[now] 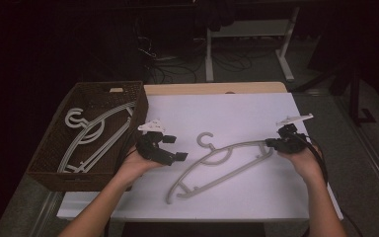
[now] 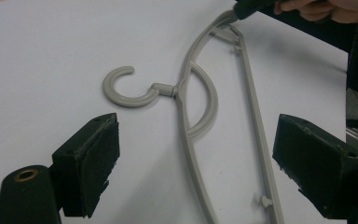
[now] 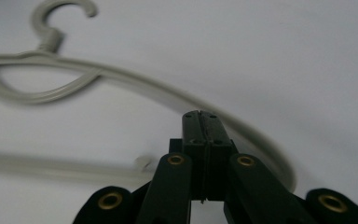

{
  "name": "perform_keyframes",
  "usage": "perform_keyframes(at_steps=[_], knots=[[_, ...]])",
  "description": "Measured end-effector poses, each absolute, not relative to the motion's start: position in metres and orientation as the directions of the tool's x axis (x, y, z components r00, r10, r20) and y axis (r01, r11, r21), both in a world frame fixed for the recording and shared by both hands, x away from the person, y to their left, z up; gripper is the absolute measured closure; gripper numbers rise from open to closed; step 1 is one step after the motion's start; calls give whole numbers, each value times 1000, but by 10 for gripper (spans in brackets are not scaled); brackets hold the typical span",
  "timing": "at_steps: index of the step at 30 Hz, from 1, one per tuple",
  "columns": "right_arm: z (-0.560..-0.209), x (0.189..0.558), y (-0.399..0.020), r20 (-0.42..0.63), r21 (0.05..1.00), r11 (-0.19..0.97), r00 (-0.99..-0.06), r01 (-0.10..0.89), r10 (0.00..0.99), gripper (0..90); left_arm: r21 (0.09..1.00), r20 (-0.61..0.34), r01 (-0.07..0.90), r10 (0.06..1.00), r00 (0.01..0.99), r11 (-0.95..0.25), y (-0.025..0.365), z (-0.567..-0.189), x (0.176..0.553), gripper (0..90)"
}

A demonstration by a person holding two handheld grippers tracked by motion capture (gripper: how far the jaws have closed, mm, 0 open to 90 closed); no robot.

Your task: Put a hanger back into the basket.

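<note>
Hanger (image 1: 217, 163) flat on white table (image 1: 276, 197), right tongs (image 1: 272, 143) clenched on its end, left tongs (image 1: 170, 148) released, hovering beside basket (image 1: 49, 158).

Pale wooden table (image 1: 212, 88), top edge bare at far side. White rectangular sheet (image 1: 227, 113) spread over most of tabletop. Dark brown woven wicker basket (image 1: 47, 158) sitting at left end, overhanging sheet's left edge, holding pale grey hangers. Single grey plastic clothes hanger (image 1: 217, 165) lying flat on white sheet near middle, hook (image 1: 205, 139) pointing toward far side, long bar running diagonally from near-left to right. Same grey hanger (image 2: 186, 107) flat on sheet in left gripper view; blurred in right gripper view (image 3: 74, 79).
</note>
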State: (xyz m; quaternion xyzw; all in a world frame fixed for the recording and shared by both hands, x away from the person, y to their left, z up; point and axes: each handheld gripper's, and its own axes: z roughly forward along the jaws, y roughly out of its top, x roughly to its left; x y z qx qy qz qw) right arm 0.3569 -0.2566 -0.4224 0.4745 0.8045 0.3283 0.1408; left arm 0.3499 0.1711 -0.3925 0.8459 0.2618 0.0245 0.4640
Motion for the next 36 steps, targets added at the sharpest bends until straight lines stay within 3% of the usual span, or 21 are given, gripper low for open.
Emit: perform_keyframes(at_steps=[7, 22, 32, 36], knots=[[-430, 328, -250, 46, 648, 377, -529, 662, 848, 891, 792, -204, 422, 460, 864, -441, 168, -396, 349, 146], [-447, 343, -259, 39, 633, 352, -482, 690, 875, 892, 764, -206, 430, 450, 869, -481, 160, -407, 350, 146], [-451, 344, -258, 36, 613, 362, -483, 702, 875, 893, 673, -213, 450, 429, 878, -587, 130, -440, 364, 159], [-451, 344, -258, 38, 609, 363, -483, 705, 875, 893, 646, -220, 447, 410, 885, -618, 115, -451, 368, 207]])
